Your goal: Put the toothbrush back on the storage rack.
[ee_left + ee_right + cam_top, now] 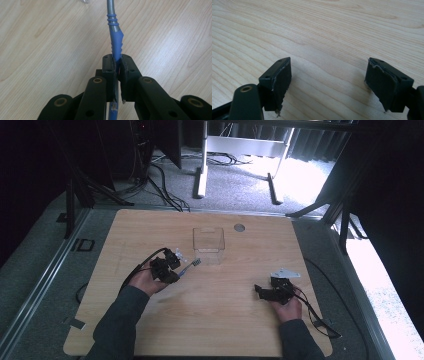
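Left hand-held gripper (117,62): jaws pinched on the blue toothbrush (115,40) handle
Toothbrush: held just above the wooden desk (210,305); head pointing toward the clear box (208,242), near it
Right hand-held gripper (328,82): jaws spread wide, nothing between them; low over bare desk

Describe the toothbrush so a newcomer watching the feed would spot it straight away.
Start at the wooden table and find the clear plastic box near its far middle. Just left and nearer than the box, the left gripper is shut on the toothbrush. It is the only slim blue and grey stick there, its bristled head pointing toward the box.
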`<action>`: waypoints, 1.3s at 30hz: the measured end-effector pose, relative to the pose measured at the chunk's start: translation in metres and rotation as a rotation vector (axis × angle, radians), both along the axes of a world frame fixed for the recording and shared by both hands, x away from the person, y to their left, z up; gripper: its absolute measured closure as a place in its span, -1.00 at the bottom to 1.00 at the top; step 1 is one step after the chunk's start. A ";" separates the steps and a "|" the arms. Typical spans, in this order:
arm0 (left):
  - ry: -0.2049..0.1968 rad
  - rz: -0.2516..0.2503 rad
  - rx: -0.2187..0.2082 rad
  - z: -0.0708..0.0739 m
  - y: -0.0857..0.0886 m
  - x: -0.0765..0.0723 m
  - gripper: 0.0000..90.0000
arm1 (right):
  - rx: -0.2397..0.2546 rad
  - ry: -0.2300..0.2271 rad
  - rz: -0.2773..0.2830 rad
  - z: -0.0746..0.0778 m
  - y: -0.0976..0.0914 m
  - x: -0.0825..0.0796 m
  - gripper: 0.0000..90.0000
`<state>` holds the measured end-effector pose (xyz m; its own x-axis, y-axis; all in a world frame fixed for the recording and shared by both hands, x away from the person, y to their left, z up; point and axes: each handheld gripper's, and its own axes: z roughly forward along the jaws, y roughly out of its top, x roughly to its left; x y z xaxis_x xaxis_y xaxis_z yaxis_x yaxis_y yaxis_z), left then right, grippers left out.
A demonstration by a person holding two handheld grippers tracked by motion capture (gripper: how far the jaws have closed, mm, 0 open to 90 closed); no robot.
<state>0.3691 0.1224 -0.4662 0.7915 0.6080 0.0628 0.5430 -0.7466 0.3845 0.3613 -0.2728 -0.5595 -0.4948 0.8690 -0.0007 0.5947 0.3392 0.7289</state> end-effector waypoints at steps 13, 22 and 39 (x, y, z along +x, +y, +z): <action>-0.046 0.029 -0.042 0.009 0.003 -0.002 0.86 | -0.001 0.000 0.001 0.000 0.000 0.000 -0.54; -0.085 0.052 -0.071 0.015 0.007 -0.003 0.86 | -0.001 0.000 0.001 0.000 0.000 0.000 -0.54; -0.114 0.069 -0.127 0.022 0.009 -0.004 0.86 | -0.002 -0.002 0.003 0.000 0.000 0.000 -0.54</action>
